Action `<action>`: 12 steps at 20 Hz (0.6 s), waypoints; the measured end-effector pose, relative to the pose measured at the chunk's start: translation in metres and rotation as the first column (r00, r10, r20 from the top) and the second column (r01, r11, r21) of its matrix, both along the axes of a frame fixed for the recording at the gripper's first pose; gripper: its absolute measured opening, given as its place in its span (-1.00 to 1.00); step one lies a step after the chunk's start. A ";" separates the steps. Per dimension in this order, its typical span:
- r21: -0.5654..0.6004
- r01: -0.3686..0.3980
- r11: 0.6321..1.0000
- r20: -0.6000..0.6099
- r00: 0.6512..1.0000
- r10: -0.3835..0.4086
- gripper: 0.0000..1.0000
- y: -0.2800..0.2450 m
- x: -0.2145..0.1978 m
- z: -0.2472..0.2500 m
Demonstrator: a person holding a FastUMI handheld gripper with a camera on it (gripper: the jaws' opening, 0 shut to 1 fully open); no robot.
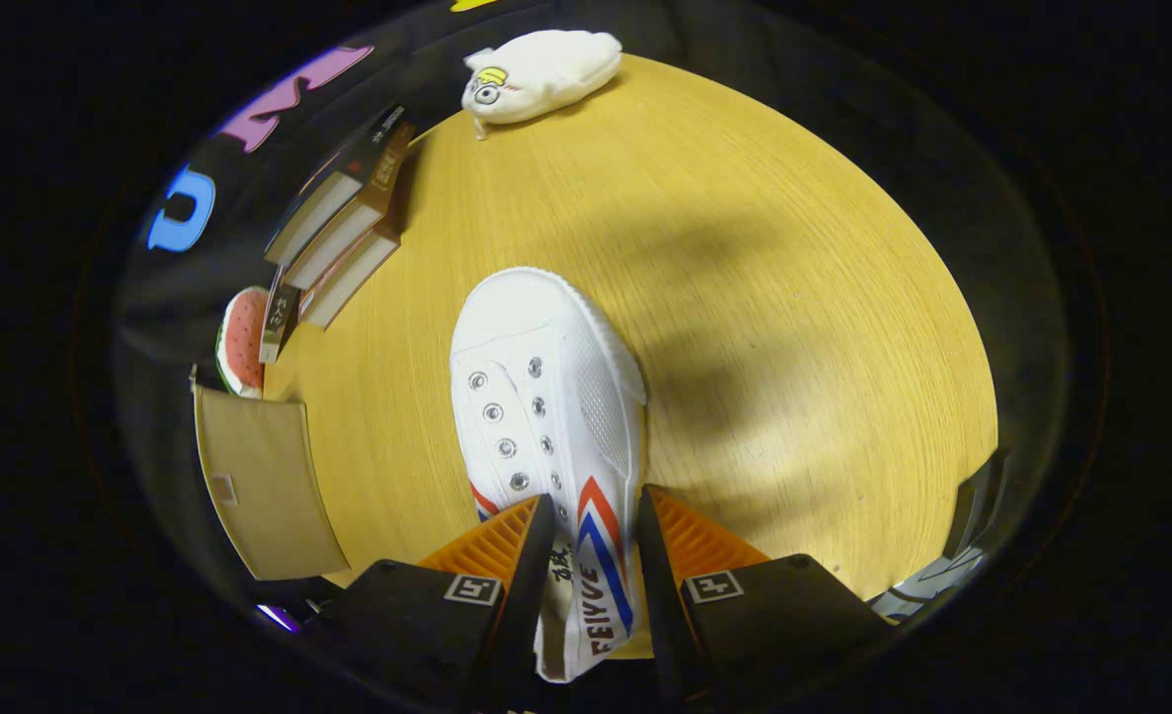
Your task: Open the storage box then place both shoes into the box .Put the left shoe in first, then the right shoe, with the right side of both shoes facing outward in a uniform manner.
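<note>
A white canvas shoe (546, 397) with red and blue side stripes hangs over the round wooden table (745, 297), toe pointing away from me. My gripper (594, 555) is shut on the shoe's heel end, one finger pressing on each side of it. The shoe appears lifted off the tabletop. A tan cardboard flap (264, 486), probably part of the storage box, lies left of the fingers at the table's edge.
A stack of books (348, 223) sits at the table's far left, with a watermelon-slice toy (242, 342) beside it. A white plush toy (541, 77) lies at the far edge. A dark object (973, 516) shows at the right edge.
</note>
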State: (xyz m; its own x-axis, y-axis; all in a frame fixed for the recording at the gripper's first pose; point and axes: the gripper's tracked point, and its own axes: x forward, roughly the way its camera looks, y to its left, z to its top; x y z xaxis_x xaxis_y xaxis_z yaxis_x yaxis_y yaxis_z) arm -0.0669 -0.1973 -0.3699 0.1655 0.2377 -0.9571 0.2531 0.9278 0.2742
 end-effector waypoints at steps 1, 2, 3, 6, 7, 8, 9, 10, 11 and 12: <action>0.007 0.007 1.000 0.007 1.000 -0.007 0.01 -0.002 0.001 0.003; 0.020 0.016 1.000 0.005 1.000 -0.016 -0.02 -0.002 0.000 0.003; 0.035 0.026 0.999 0.004 1.000 -0.026 -0.05 -0.003 -0.001 0.002; 0.101 0.094 0.990 -0.021 0.995 -0.093 -0.61 0.000 -0.002 0.003; 0.123 0.117 0.986 -0.029 0.993 -0.114 -0.63 0.003 -0.004 0.006; 0.140 0.138 0.980 -0.031 0.990 -0.135 -0.71 0.007 -0.006 0.007; 0.150 0.159 0.976 -0.035 0.987 -0.156 -0.76 0.007 -0.007 0.012; 0.156 0.174 0.972 -0.041 0.985 -0.170 -0.77 0.009 -0.008 0.016; 0.166 0.166 0.972 -0.042 0.986 -0.161 -0.77 0.015 -0.009 0.020; 0.170 0.150 0.974 -0.031 0.989 -0.147 -0.77 0.021 -0.007 0.026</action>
